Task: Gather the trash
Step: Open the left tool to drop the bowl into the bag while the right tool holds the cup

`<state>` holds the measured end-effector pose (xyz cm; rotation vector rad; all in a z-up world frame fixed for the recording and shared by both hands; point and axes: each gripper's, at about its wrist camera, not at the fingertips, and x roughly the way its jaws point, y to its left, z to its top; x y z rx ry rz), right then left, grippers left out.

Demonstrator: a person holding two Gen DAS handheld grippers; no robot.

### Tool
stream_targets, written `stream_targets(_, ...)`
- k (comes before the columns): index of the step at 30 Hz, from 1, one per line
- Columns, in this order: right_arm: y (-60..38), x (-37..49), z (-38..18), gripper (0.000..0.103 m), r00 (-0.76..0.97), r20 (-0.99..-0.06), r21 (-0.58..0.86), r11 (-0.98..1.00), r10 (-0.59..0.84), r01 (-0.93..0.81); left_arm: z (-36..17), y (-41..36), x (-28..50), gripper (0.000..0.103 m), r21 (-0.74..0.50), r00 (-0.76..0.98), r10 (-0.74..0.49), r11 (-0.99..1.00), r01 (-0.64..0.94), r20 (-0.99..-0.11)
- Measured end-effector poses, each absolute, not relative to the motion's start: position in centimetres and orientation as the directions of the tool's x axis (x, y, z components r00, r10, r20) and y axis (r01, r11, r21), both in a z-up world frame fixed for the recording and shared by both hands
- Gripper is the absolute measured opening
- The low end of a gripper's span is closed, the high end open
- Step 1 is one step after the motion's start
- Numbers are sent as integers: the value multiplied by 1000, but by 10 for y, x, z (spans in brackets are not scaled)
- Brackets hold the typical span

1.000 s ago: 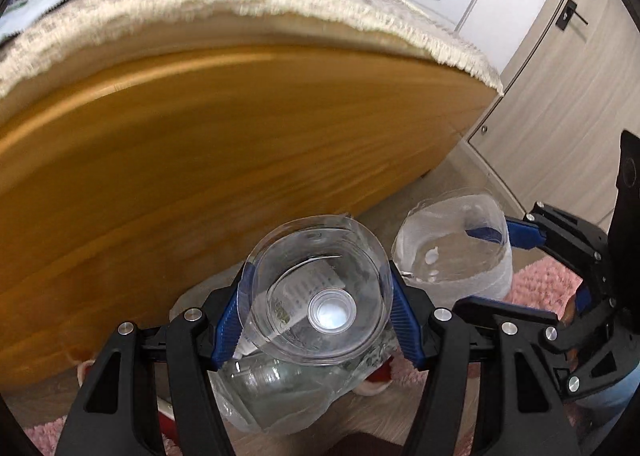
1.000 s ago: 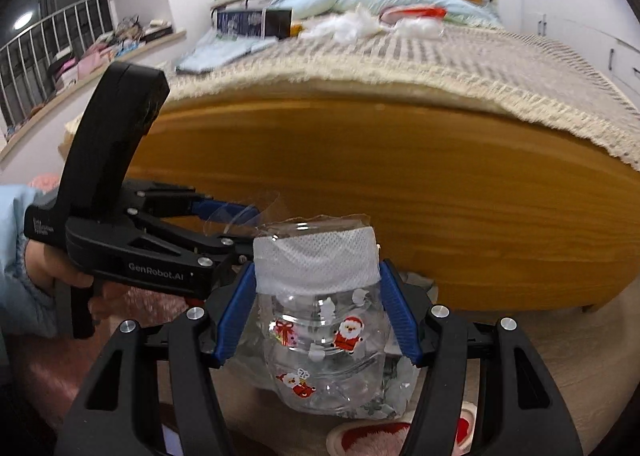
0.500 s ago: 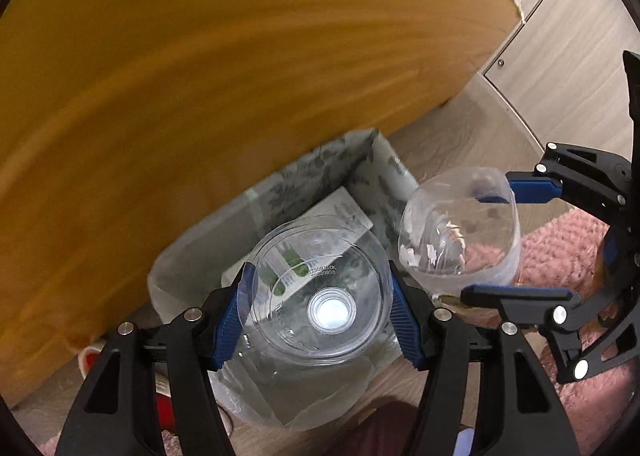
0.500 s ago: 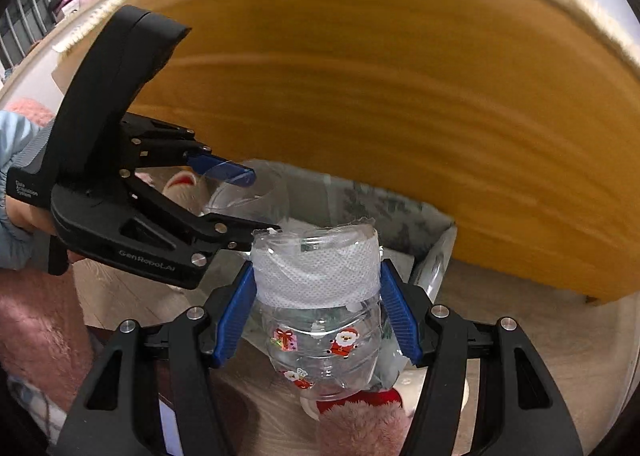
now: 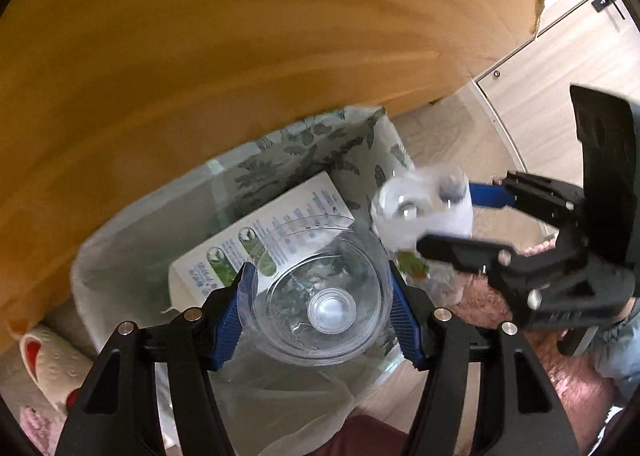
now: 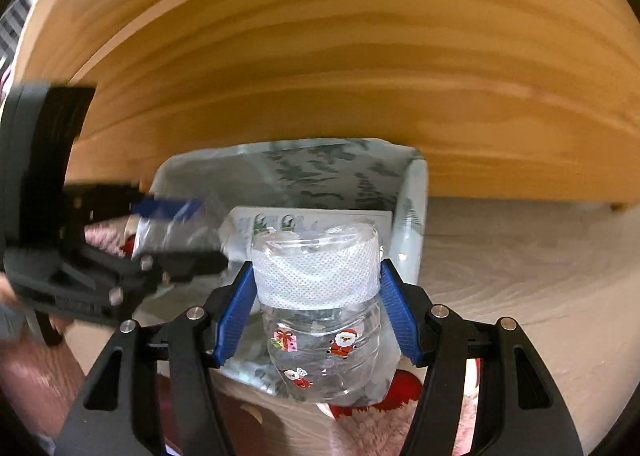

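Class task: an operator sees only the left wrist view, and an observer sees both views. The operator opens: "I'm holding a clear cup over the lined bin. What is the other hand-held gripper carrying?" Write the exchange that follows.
Observer: The right hand-held gripper is shut on a clear plastic bottle with a white mesh band around its upper part.
Operator: Any print on it?
Observer: Yes, small Santa and gift stickers on its lower half.
Operator: Is it over the bin too?
Observer: Its upper part shows against the bin's opening and the white carton inside.
Operator: What lies right of the bin?
Observer: Pale wood floor, running under the wooden bed frame.
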<state>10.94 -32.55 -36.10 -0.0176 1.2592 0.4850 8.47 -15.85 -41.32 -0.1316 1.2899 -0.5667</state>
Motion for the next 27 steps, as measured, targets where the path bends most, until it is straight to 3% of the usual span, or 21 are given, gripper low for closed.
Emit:
stream_targets(14,-322,112,-371,60,205,-916,259,898,345,-355,-443,-175,76,63,-391,26,-428,847,361,-904)
stream_targets(18,-320,113,-374,60,195,-920,251,894,339,-370,-444,-170,74,76,-392,-5,-415,855,340,-910)
stream_targets(27,-313,110,-376,60,188,-927,226,884,324,-409,-425,-138,66,79,-292,25,-308,921,259,-951)
